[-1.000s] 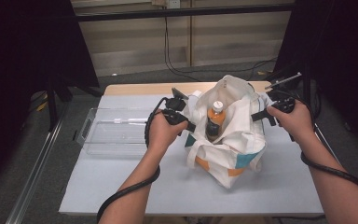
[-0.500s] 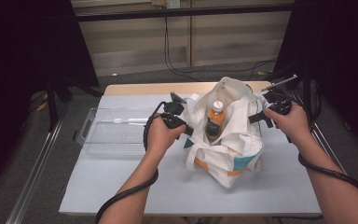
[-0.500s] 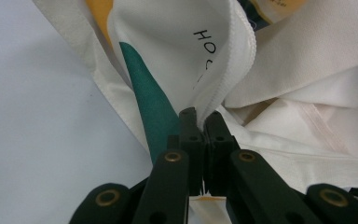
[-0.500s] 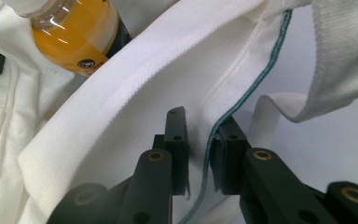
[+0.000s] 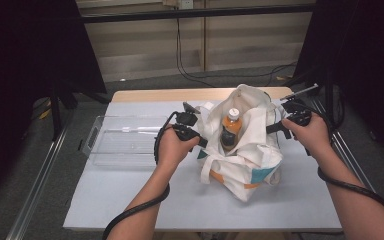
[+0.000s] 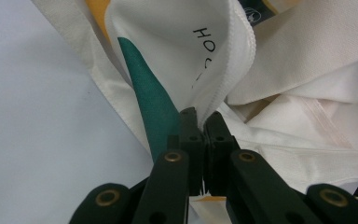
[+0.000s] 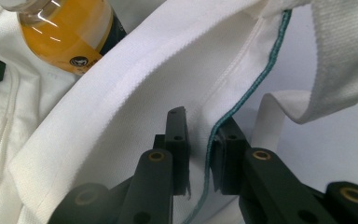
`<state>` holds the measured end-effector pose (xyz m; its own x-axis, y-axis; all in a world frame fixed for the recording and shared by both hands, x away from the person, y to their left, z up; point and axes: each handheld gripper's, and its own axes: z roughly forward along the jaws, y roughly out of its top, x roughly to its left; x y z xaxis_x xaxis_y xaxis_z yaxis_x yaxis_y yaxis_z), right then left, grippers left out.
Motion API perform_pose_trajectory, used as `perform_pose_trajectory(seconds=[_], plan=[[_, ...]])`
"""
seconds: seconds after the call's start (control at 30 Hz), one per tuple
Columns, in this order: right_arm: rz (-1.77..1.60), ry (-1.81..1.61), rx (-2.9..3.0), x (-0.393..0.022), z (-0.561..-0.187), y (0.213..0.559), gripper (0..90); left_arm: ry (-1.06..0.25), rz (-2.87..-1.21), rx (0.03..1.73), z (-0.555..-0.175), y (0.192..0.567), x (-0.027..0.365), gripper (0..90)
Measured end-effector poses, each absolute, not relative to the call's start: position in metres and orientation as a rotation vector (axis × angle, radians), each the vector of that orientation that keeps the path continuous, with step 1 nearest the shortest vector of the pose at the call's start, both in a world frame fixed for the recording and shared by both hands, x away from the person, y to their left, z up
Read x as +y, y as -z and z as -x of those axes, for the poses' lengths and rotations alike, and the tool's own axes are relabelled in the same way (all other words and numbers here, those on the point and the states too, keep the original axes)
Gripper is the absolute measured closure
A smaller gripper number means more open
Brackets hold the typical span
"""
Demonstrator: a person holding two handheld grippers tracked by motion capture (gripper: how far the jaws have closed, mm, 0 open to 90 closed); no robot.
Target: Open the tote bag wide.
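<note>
A white cloth bag (image 5: 245,160) with orange and teal patches stands right of the table's middle, its mouth held open. Inside it stands a bottle (image 5: 230,127) of orange drink with a white cap, upright. My left gripper (image 5: 201,141) is shut on the bag's left rim; in the left gripper view the jaws (image 6: 200,122) pinch a fold of the white fabric (image 6: 307,56) beside a teal patch. My right gripper (image 5: 271,129) holds the opposite rim. In the right gripper view the teal-stitched edge (image 7: 242,98) runs between its jaws (image 7: 203,119), with the bottle (image 7: 65,32) beyond.
A clear plastic tray (image 5: 125,140) lies on the white table (image 5: 130,200) just left of my left hand. Metal rails run along both sides of the table, and dark frames and cables stand behind it.
</note>
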<state>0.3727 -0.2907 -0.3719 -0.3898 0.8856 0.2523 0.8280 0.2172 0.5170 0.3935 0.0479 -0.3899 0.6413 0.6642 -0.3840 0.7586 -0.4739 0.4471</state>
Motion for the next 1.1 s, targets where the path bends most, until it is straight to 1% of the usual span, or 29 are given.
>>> perform_pose_trajectory(seconds=[0.37,0.9,1.1], plan=[[-1.711,-0.953,2.352,-0.298,-0.37,0.387,79.2,0.216,-2.262,1.105,-0.391,0.4,0.047,88.1],[-1.738,-0.955,2.355,-0.298,-0.368,0.417,79.4,0.231,-2.256,1.117,-0.387,0.419,0.049,88.0],[-1.752,-0.967,2.347,-0.3,-0.367,0.42,79.3,0.217,-2.256,1.112,-0.386,0.421,0.048,88.0]])
